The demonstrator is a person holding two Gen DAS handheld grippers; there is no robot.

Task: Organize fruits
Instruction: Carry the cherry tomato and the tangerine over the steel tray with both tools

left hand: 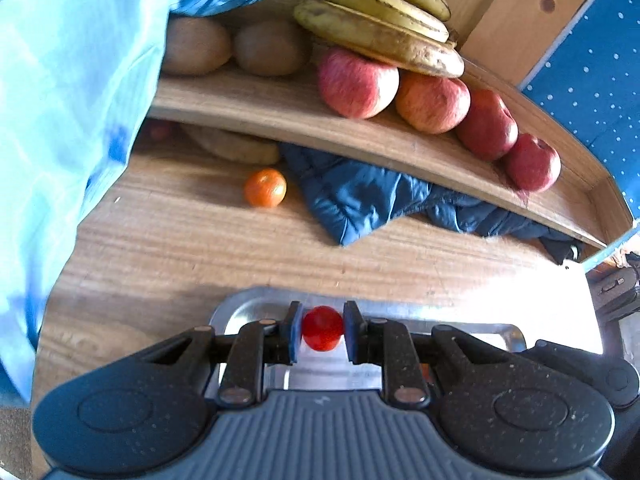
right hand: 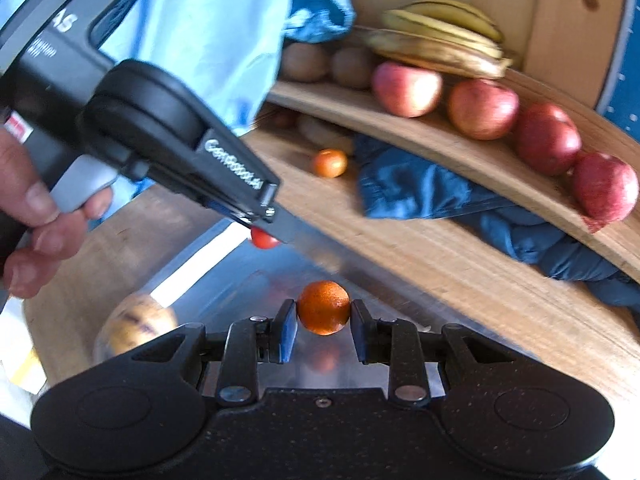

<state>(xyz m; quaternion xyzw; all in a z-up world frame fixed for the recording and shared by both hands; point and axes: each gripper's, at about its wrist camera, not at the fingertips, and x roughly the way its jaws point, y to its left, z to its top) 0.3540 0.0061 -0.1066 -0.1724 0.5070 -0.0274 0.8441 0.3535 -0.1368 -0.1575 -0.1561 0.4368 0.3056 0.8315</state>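
Left gripper (left hand: 322, 330) fingers clamped on a small red tomato (left hand: 322, 328), held above a metal tray (left hand: 256, 300); right gripper (right hand: 324, 322) fingers clamped on a small orange (right hand: 324, 307) over the same tray. Beyond, on the wooden surface (left hand: 200, 240) — a loose orange fruit (left hand: 265, 187) beside a dark blue cloth (left hand: 360, 196). Farthest, a shelf (left hand: 280, 108) carries apples (left hand: 358, 82), kiwis (left hand: 196, 46), bananas (left hand: 380, 12).

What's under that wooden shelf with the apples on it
Under the wooden shelf lie a crumpled dark blue jacket, a small orange and a brownish fruit. Anything further back is hidden in shadow.
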